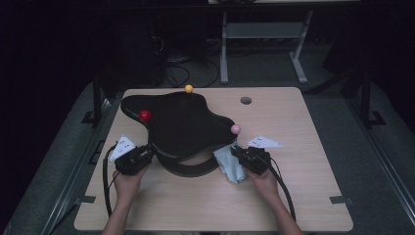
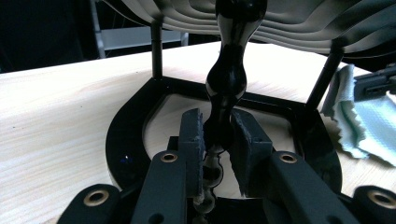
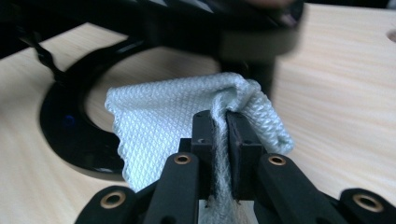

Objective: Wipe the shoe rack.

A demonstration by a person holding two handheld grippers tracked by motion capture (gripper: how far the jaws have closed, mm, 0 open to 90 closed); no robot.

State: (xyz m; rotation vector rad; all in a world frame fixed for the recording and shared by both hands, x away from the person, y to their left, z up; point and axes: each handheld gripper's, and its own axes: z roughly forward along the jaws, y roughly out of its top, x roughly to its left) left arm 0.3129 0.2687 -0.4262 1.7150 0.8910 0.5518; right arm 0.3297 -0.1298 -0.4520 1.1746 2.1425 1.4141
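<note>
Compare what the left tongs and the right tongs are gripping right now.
The left tongs clamp a glossy black, rigid, wavy post of the stand; the right tongs pinch a soft, pale green, textured cloth. The post stands upright; the cloth is bunched. Both tongs are shut on their item.

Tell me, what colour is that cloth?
The cloth is pale mint green with a fine waffle weave, clearest in the right gripper view.

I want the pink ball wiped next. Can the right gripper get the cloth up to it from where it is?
Probably yes. The right gripper, shut on the pale cloth, sits just below the pink ball at the black stand's right edge, and nothing stands between them. The left gripper steadies the stand's far side.
</note>
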